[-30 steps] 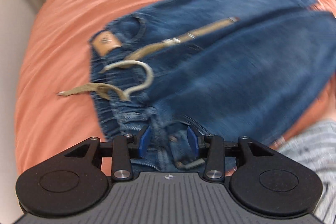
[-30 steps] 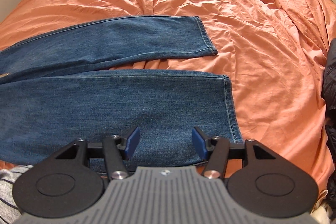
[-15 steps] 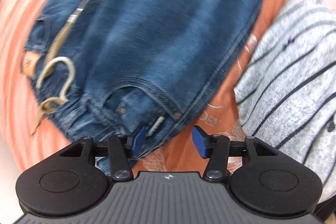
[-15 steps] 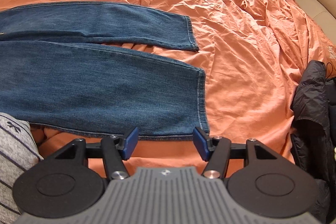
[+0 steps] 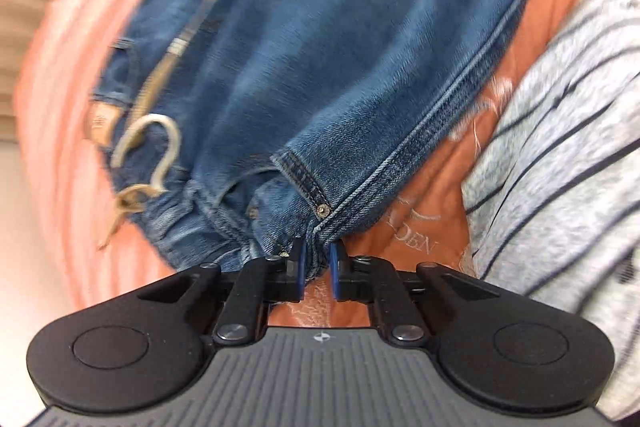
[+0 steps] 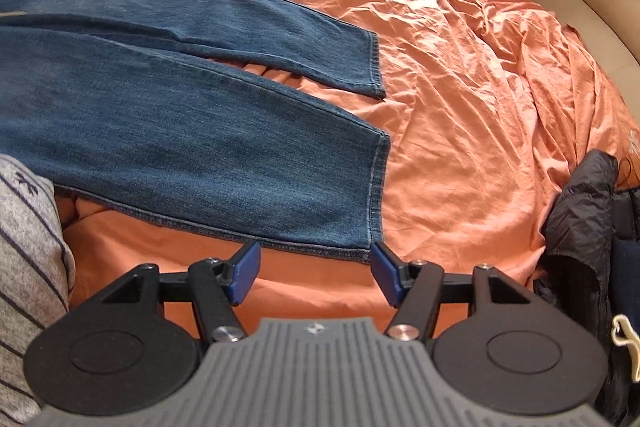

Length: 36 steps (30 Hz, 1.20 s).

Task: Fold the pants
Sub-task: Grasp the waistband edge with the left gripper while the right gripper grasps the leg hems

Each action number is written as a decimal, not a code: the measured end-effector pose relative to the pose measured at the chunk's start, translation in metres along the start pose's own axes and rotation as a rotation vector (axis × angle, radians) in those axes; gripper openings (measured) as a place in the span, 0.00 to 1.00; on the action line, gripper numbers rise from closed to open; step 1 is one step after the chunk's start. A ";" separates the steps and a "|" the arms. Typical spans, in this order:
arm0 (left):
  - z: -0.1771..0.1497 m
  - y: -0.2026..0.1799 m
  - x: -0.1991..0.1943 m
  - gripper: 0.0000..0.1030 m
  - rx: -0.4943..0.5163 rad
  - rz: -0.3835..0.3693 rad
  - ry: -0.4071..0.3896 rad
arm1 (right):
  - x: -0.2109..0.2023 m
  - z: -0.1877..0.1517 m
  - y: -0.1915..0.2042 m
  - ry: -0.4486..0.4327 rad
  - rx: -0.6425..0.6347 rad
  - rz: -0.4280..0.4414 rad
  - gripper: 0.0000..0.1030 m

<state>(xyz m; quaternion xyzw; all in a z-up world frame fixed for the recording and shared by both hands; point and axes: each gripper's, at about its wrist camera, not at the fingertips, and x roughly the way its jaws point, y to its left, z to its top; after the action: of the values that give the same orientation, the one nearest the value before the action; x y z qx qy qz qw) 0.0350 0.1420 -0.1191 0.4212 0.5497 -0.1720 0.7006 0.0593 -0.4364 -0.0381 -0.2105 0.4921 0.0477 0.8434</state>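
The left gripper [image 5: 317, 267] is pinching the waistband corner of the jeans [image 5: 360, 47], which are lying flat on the orange bedsheet [image 6: 460, 87]; the right gripper [image 6: 316, 273] is hovering spread wide, the nearer hem [image 6: 374, 195] at its 12 o'clock

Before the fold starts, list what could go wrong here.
1. The left gripper pinches only the waistband corner of the jeans; thick seamed denim might slip out on lifting.
2. The right gripper is open, short of the near leg hem, so one-sided lifting could skew the legs.
3. The loose drawstring may tangle.
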 end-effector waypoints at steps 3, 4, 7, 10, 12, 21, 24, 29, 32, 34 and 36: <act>-0.001 0.001 -0.026 0.12 -0.098 0.060 -0.066 | 0.000 0.003 0.009 -0.014 -0.104 0.027 0.48; 0.000 -0.001 -0.031 0.12 -0.126 0.079 -0.081 | 0.000 0.004 0.012 -0.020 -0.136 0.043 0.46; 0.007 0.004 -0.046 0.11 -0.209 0.140 -0.120 | 0.003 0.004 0.025 -0.027 -0.264 0.068 0.37; 0.014 0.013 -0.053 0.11 -0.269 0.172 -0.133 | 0.009 -0.002 0.038 -0.028 -0.410 0.066 0.32; 0.017 0.019 -0.058 0.11 -0.327 0.185 -0.152 | 0.016 -0.009 0.045 -0.026 -0.502 0.050 0.32; 0.017 0.038 -0.074 0.11 -0.627 0.211 -0.233 | 0.078 -0.032 0.050 -0.020 -0.694 -0.062 0.32; 0.016 0.038 -0.076 0.11 -0.669 0.215 -0.232 | 0.097 -0.041 0.050 -0.033 -0.714 -0.093 0.19; 0.016 0.037 -0.077 0.11 -0.713 0.242 -0.239 | 0.088 -0.048 0.045 -0.118 -0.675 -0.154 0.04; 0.014 0.036 -0.075 0.11 -0.762 0.273 -0.275 | 0.070 -0.040 0.032 -0.182 -0.566 -0.181 0.01; 0.012 0.037 -0.079 0.11 -0.786 0.296 -0.304 | 0.055 -0.028 0.023 -0.234 -0.506 -0.212 0.01; 0.011 0.041 -0.090 0.11 -0.810 0.324 -0.341 | 0.037 -0.013 0.017 -0.294 -0.473 -0.264 0.01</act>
<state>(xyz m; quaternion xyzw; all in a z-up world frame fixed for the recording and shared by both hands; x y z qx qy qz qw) 0.0411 0.1374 -0.0201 0.1600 0.3770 0.1012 0.9067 0.0630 -0.4314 -0.0804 -0.4542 0.3084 0.0810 0.8319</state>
